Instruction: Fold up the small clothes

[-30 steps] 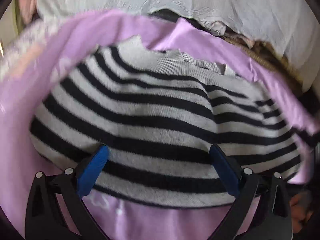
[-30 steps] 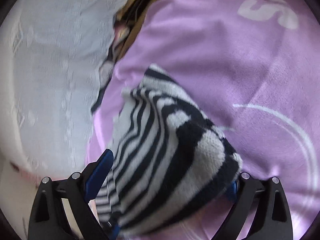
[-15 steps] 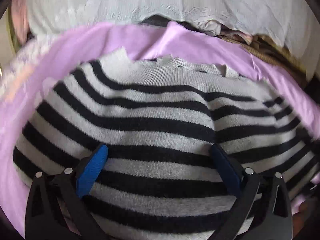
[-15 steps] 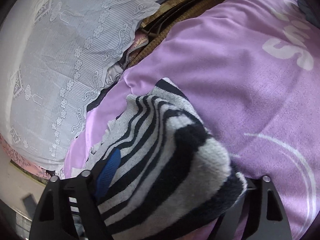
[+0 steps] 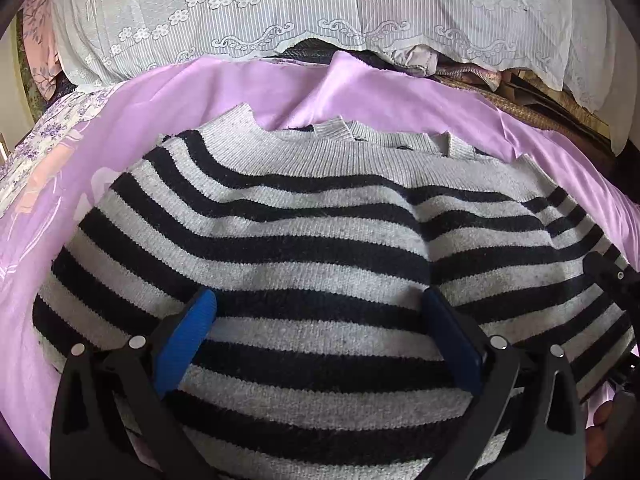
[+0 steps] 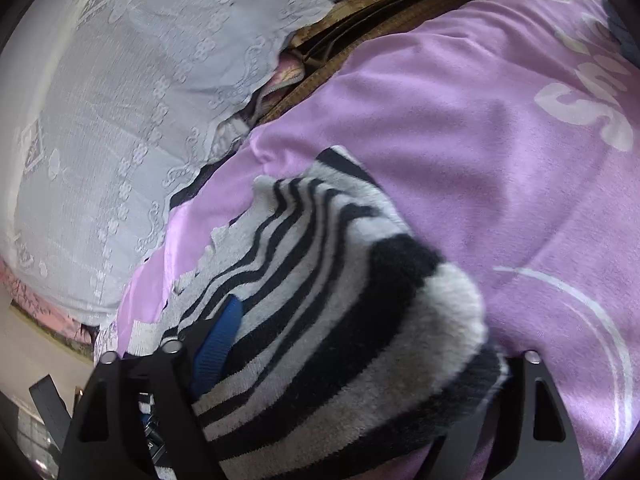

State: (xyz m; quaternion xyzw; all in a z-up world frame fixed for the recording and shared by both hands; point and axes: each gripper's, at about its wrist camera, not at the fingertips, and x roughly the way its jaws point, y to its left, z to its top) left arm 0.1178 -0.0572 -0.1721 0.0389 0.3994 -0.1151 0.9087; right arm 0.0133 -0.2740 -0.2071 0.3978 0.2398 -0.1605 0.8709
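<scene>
**Striped sweater under both grippers, on the lilac blanket**

Left gripper: my two blue-padded fingers stand wide apart and hold nothing. They rest over the lower body of the striped sweater, one finger to each side of its middle. The sweater lies spread flat, grey with black bands, its ribbed neck pointing away from me and its hem toward me.

Right gripper: only my left finger shows, its blue pad lying against the knit. A thick bunched fold of the same sweater bulges between the finger bases and hides the other finger. I cannot tell whether these fingers are clamped on the fold or merely beneath it. In the left wrist view, the right gripper's black frame appears at the sweater's right edge.

Surroundings: the sweater lies on a lilac blanket with pale printed lettering and curved lines. Beyond the blanket's far edge hangs a white lace cloth, and between the two a brown woven surface shows. A floral fabric lies at the blanket's left border.
</scene>
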